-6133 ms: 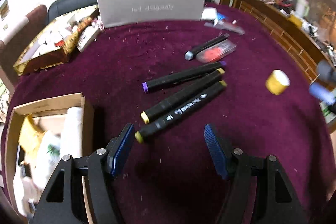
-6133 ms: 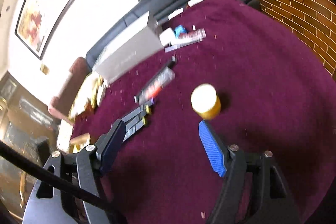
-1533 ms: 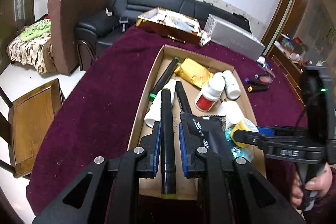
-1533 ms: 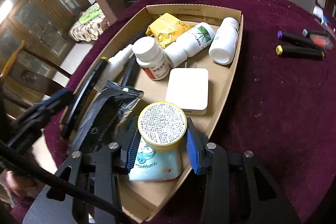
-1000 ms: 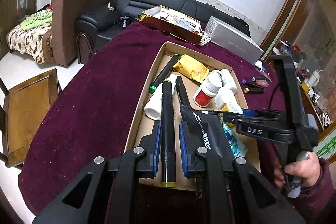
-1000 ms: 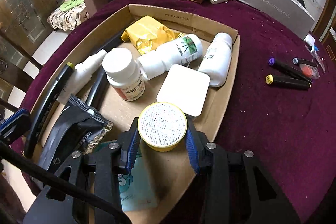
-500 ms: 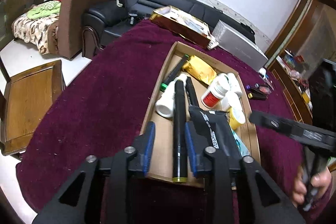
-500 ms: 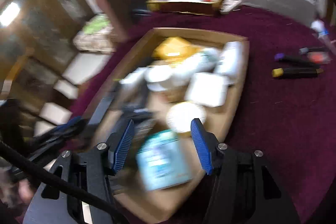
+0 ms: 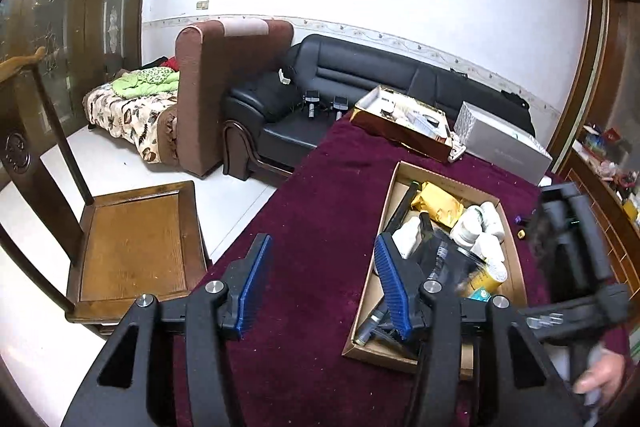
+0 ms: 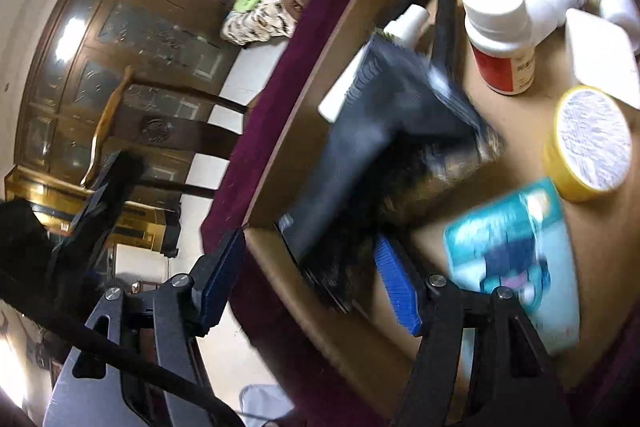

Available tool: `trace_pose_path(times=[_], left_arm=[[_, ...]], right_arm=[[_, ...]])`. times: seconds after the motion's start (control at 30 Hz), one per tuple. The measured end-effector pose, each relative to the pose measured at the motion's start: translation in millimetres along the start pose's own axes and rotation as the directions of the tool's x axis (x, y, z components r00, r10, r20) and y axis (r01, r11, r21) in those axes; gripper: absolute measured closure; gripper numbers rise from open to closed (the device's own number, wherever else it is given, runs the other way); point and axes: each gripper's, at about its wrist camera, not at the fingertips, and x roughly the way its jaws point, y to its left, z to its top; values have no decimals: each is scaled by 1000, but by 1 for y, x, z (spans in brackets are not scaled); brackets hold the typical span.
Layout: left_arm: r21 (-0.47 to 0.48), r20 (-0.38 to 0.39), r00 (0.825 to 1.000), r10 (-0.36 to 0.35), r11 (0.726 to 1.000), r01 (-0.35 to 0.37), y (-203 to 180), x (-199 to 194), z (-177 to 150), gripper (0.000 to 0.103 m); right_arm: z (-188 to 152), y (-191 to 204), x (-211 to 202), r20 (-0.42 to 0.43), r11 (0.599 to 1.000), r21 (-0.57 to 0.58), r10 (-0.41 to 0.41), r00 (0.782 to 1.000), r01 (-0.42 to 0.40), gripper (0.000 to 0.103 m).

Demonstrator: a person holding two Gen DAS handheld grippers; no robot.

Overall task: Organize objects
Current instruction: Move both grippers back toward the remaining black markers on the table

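Note:
A cardboard box (image 9: 394, 187) on the maroon tablecloth holds bottles, packets and markers. My left gripper (image 9: 324, 287) hangs over the bare cloth just left of the box, jaws opening with nothing between them. The black marker (image 9: 370, 325) lies inside the box's near left corner, partly behind my right-hand finger. In the right wrist view my right gripper (image 10: 310, 283) hovers above the near corner of the cardboard box (image 10: 320, 67), jaws opening and gripping nothing. The yellow jar with a white printed lid (image 10: 588, 147) stands free in the box, to the right of that gripper.
The box also holds a black pouch (image 10: 380, 147), a teal packet (image 10: 516, 255), a red-labelled white bottle (image 10: 500, 39) and a white square case (image 10: 600, 55). A wooden chair (image 9: 132, 251) stands left of the table. A gold tray (image 9: 404, 123) and grey box (image 9: 504, 151) sit at the back. A hand (image 9: 600, 379) shows at lower right.
The left gripper let go of the black marker inside the box, opened, and drew back to the left. The right gripper released the yellow jar into the box and swung toward its near corner.

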Motion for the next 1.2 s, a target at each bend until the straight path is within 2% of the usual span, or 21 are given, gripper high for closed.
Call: trace_pose_path(times=[0.13,0.23,0.33,0.37,0.47,0.67,0.87,1.07,1.2], left_arm=[[5,-21,1000,-17,1000,17,-3,1,1,56],[32,-33,999,-38,999,39,-19,2,2,56],[73,-43,997,-65,995,68,-41,0,1,53],[102,-49,996,-76,992,80,-54,0,0,49],[180,-59,994,-91,979,101,-86,-2,-3,49],[367,-57,996,-73,926,89,-162,-11,-19,49],[533,-12,999,-34,845,35,-229,-22,-39,49],[626,-13,999,-42,778,41,-281,-23,-50,49],[665,-35,998,-47,745,58,-311,-15,-55,49]], right_arm=[[-2,5,-7,14,1000,-7,10,1000,-10,36],[-9,10,-26,39,999,-27,33,999,-32,36],[-21,4,-60,107,999,-45,27,994,-22,36],[-25,-1,-67,126,999,-44,17,992,-11,36],[-38,-17,-100,206,999,-24,-38,978,44,34],[-66,-71,-162,324,991,84,-125,938,103,32],[-88,-124,-204,385,970,203,-205,900,134,32],[-104,-164,-234,427,957,269,-216,878,105,33],[-106,-183,-255,456,951,293,-232,859,102,33]])
